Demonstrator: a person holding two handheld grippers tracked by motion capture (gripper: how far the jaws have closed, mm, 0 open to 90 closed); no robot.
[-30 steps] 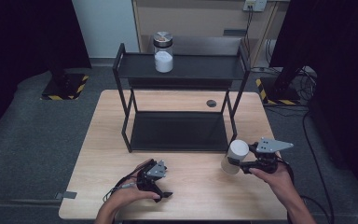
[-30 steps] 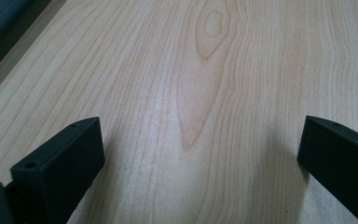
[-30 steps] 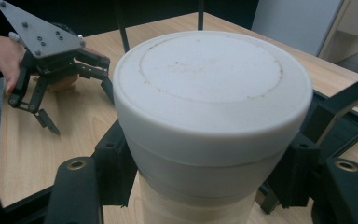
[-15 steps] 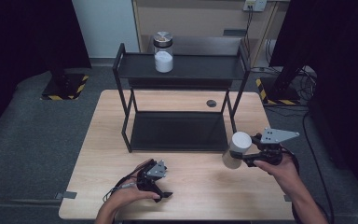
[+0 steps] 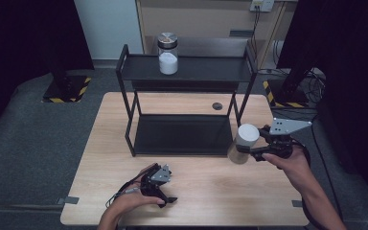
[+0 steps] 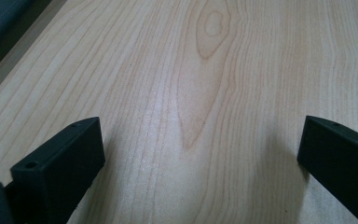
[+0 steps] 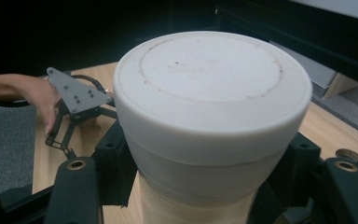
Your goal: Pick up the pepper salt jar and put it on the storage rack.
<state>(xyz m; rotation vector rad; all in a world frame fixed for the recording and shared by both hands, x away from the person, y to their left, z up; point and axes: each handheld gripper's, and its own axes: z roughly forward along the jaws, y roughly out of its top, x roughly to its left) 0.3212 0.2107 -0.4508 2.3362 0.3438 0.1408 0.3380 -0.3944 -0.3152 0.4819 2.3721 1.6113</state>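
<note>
high view, lower middle: the left hand-held gripper (image 5: 160,184) rests on the worktop (image 5: 206,196), jaws apart; at right of centre the right hand-held gripper (image 5: 254,149) is clamped on a white-lidded jar (image 5: 243,143), beside the black shelf (image 5: 187,72)

Wooden table (image 5: 124,158) in a dim, grey-floored room

A black two-tier shelf (image 5: 191,69) stands on the table's far half; behind it lie a pale wall (image 5: 108,24) and wooden panelling (image 5: 206,17), with dark curtains (image 5: 24,33) on both sides.
</note>
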